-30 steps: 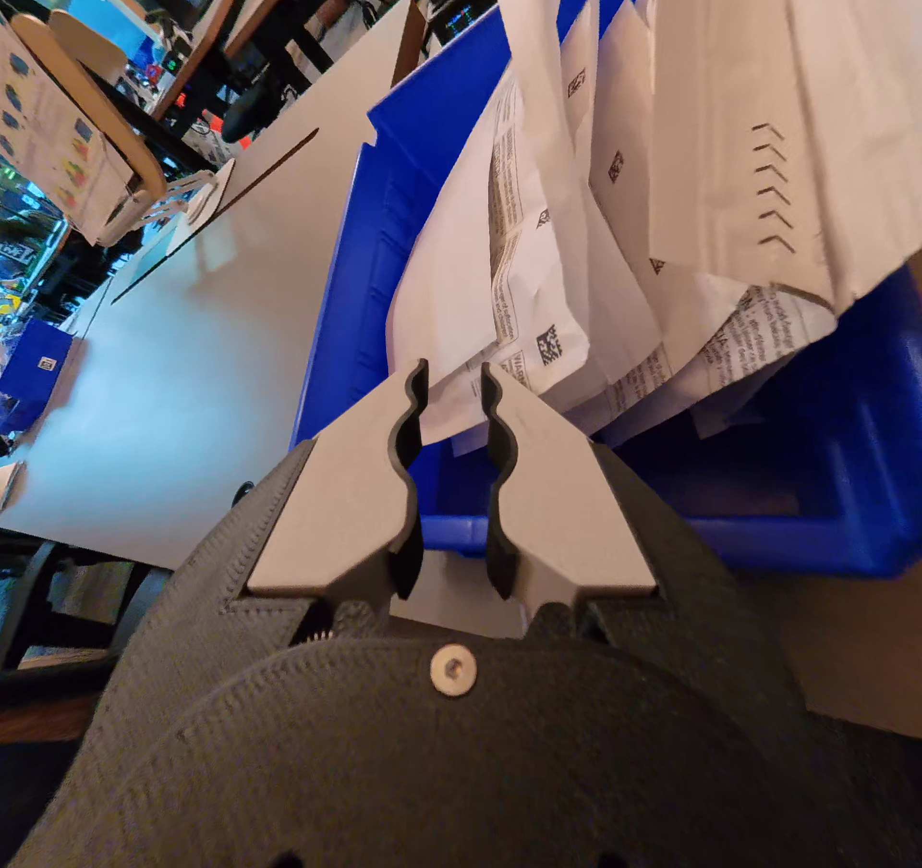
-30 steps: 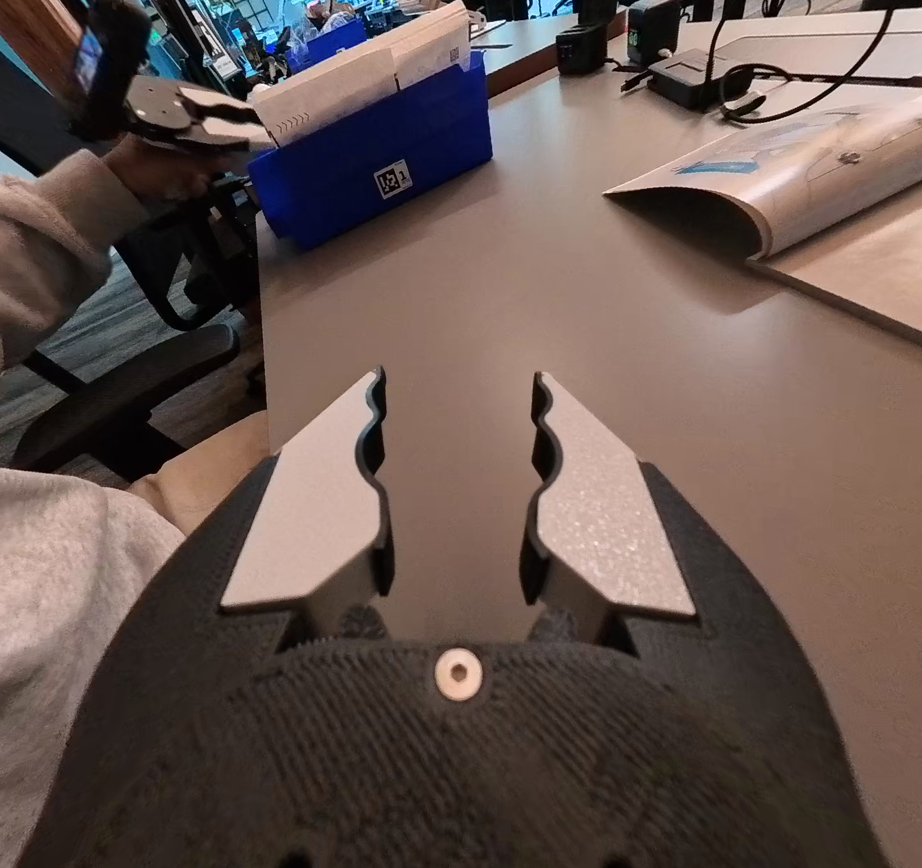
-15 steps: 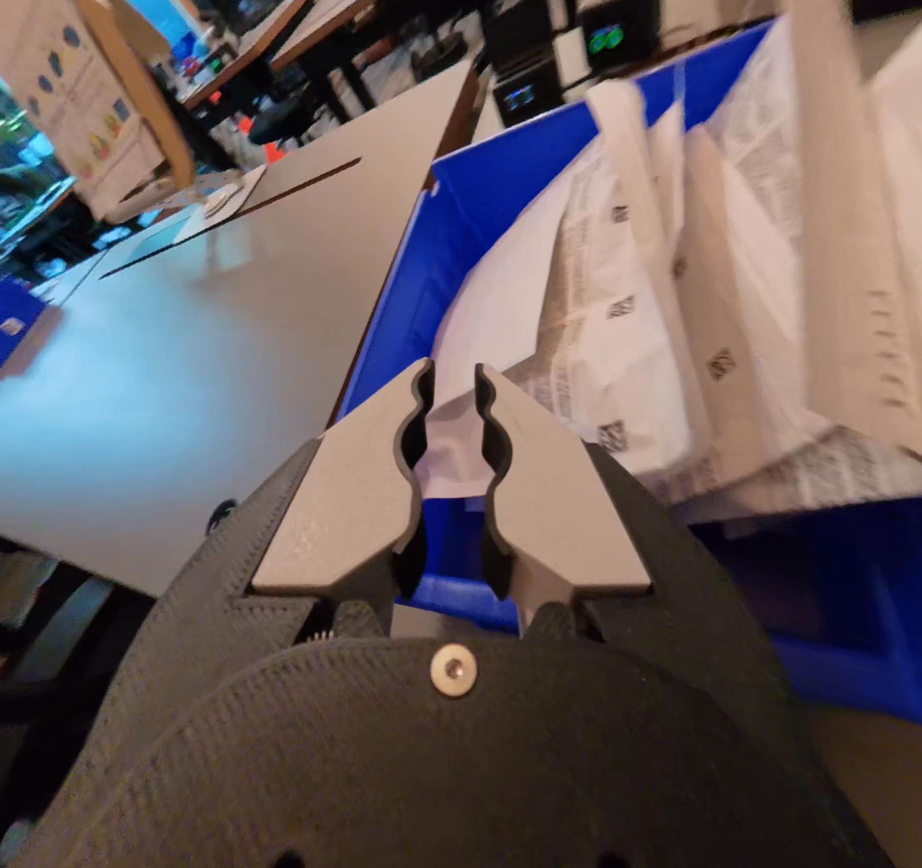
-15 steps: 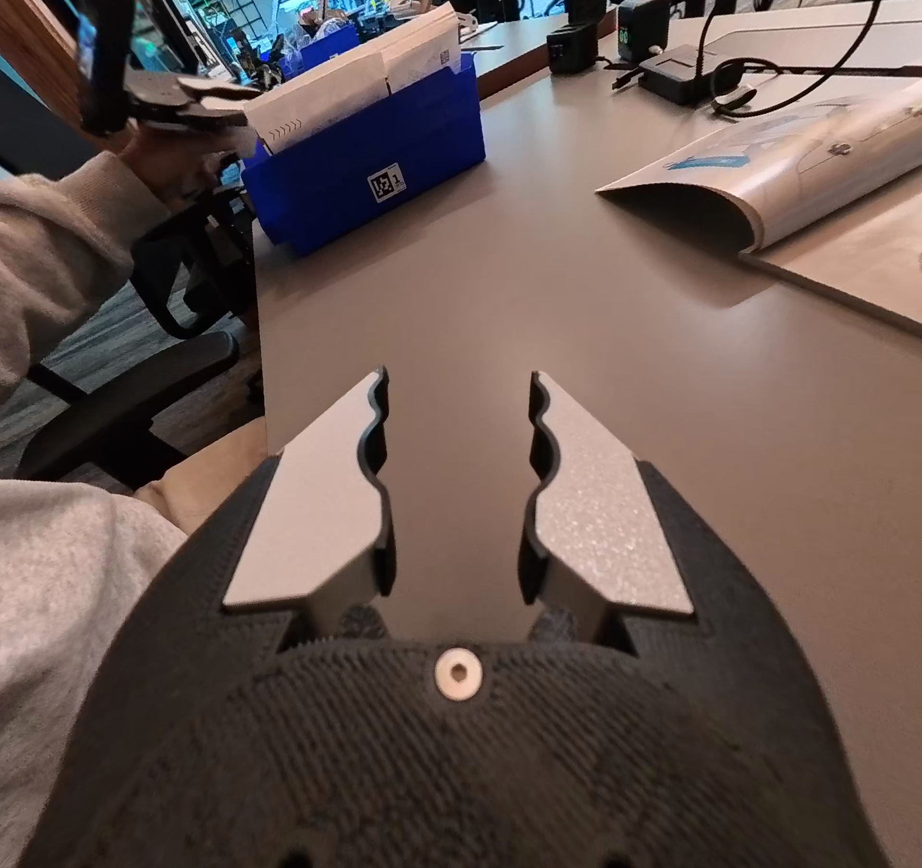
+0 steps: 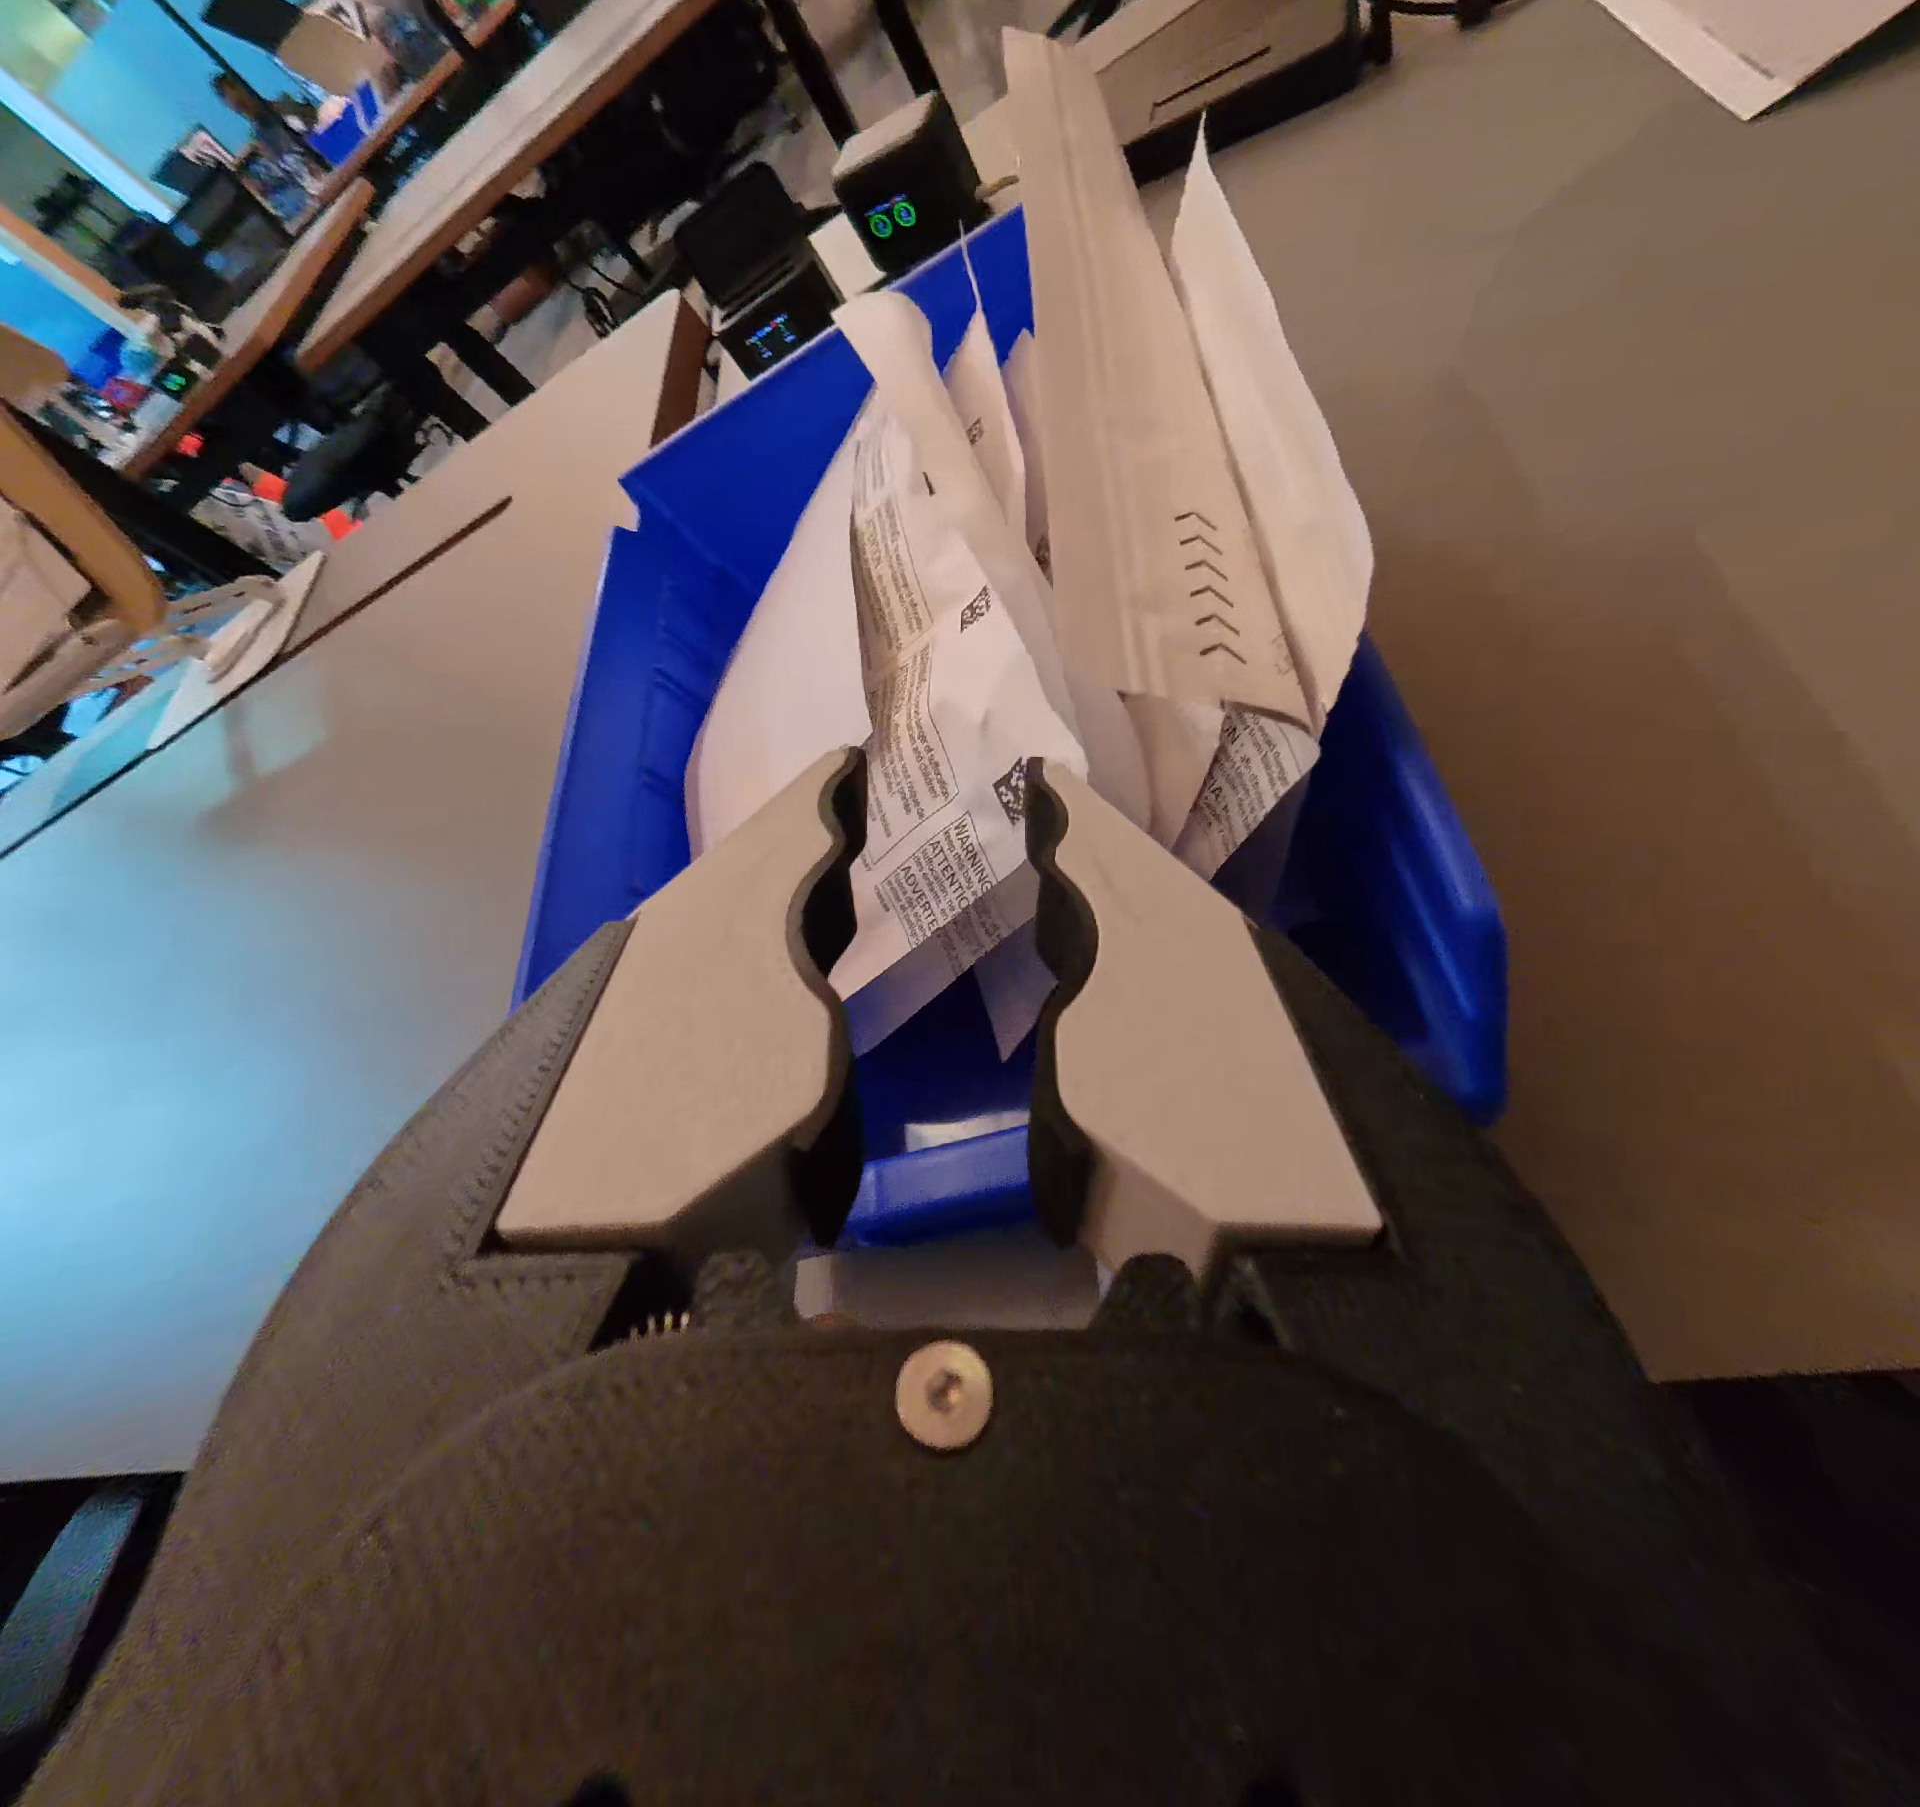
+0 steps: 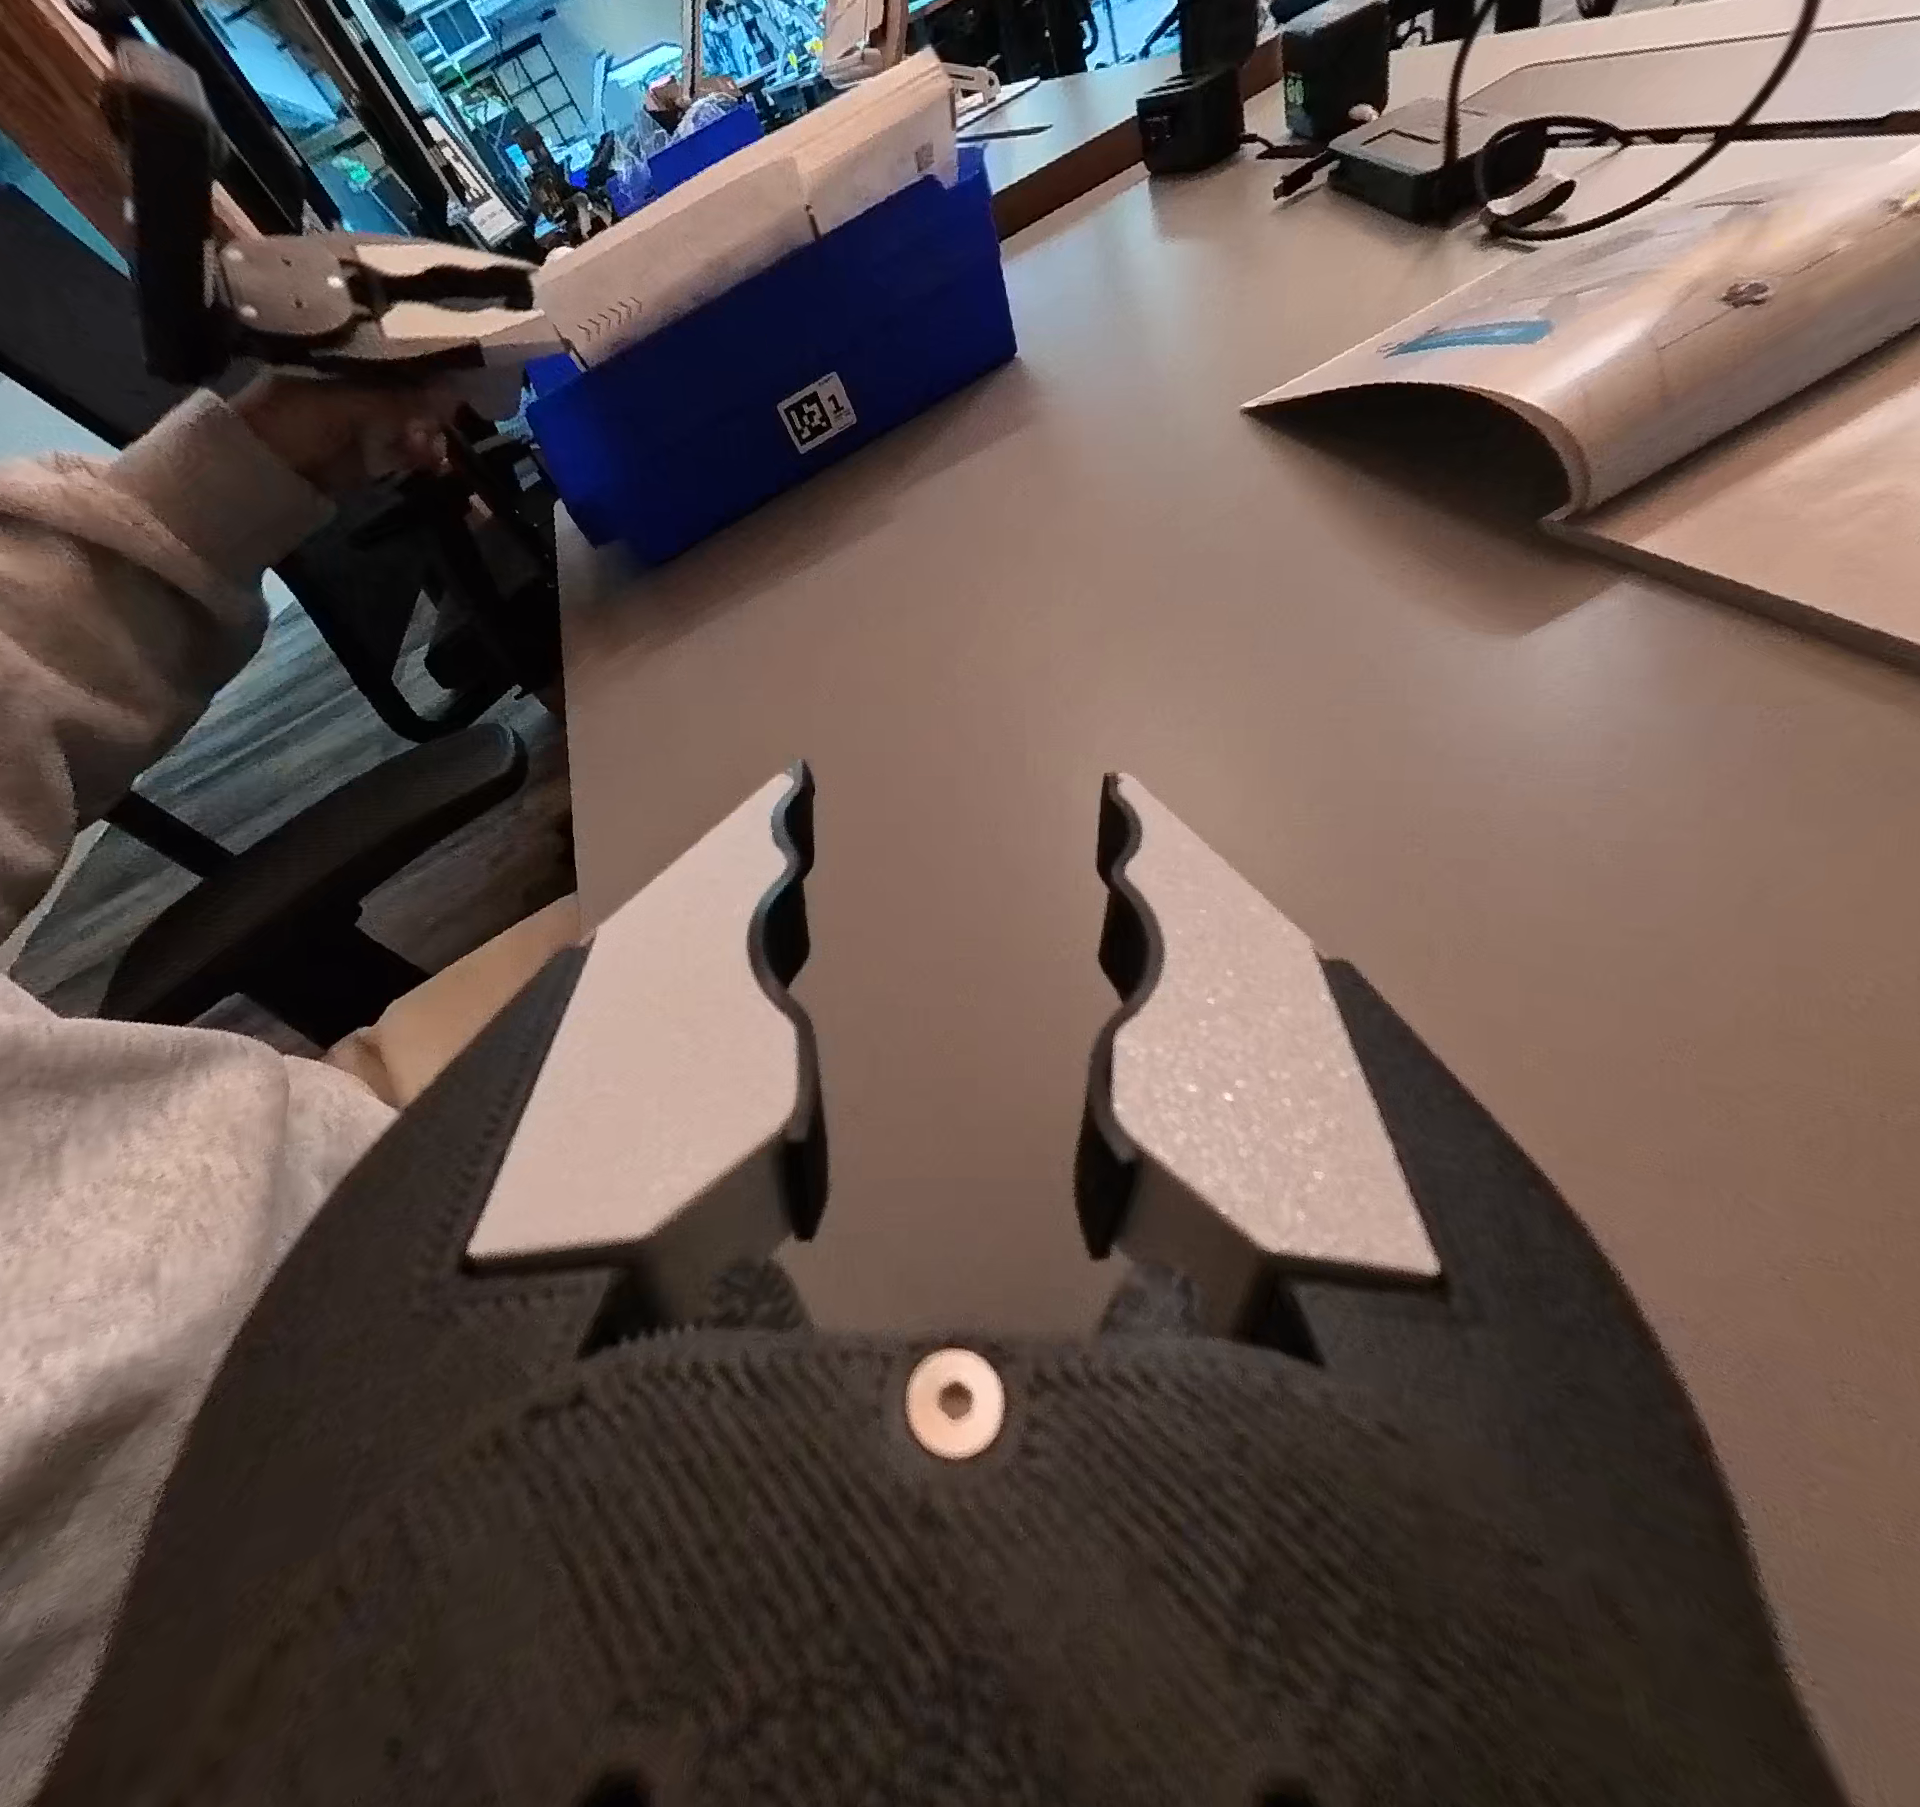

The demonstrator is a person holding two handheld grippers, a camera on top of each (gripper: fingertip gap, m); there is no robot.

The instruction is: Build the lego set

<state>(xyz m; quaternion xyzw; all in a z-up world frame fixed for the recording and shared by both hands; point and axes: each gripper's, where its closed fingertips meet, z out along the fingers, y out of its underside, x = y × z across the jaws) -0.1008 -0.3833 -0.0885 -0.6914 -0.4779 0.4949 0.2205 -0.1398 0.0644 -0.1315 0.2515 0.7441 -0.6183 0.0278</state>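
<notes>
Left wrist view: the left gripper point(image 5: 940, 796) hangs over the near end of a blue bin point(image 5: 1392, 874) on a grey table point(image 5: 1662, 614). Its jaws stand a little apart, and the corner of a white printed paper bag point(image 5: 935, 718) shows in the gap between them; whether they touch it I cannot tell. More white paper bags point(image 5: 1164, 531) stand upright in the bin.

Right wrist view: the right gripper point(image 6: 956, 791) hovers over bare table with its jaws wide apart and empty. An open instruction booklet point(image 6: 1662, 323) lies to the right, well apart from the bin.
</notes>
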